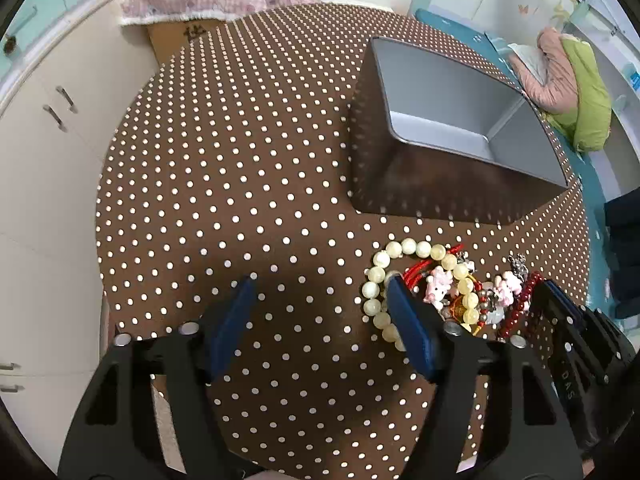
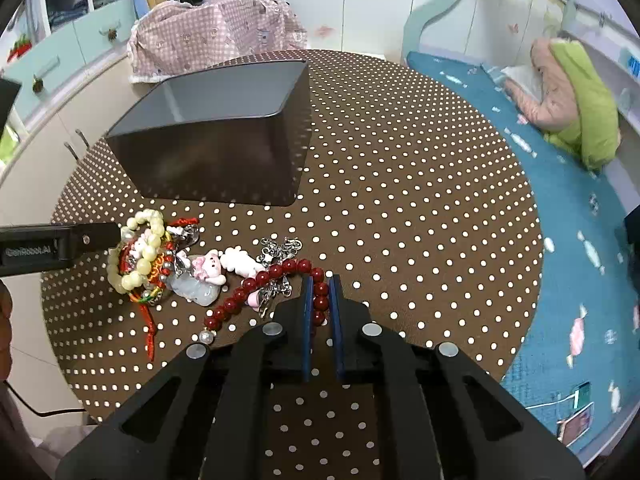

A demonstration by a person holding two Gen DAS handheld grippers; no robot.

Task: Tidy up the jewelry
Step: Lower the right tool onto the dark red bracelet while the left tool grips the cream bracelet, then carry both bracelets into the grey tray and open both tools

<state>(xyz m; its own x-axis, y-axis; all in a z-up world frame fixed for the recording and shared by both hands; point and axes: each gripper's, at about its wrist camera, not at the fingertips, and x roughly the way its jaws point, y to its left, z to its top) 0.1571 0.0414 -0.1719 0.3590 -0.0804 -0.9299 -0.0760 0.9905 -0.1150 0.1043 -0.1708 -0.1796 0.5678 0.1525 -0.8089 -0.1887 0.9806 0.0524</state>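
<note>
A pile of jewelry lies on the round polka-dot table [image 1: 240,160]: a cream bead bracelet [image 1: 378,272], red cord pieces, pink charms [image 1: 438,284] and a dark red bead bracelet [image 2: 272,276]. My left gripper [image 1: 320,292] is open, its right finger resting on the cream bracelet [image 2: 138,252]. My right gripper [image 2: 320,280] is shut on the dark red bracelet at table level. An empty grey metal box [image 1: 460,120] stands behind the pile, also in the right wrist view [image 2: 224,136].
A silver chain [image 2: 280,248] lies by the pink charms [image 2: 208,268]. A blue bed [image 2: 560,208] with a green and pink bundle [image 2: 572,96] lies to the right. White cabinets [image 1: 48,152] stand left. A pink checked cloth [image 2: 216,28] covers something behind the table.
</note>
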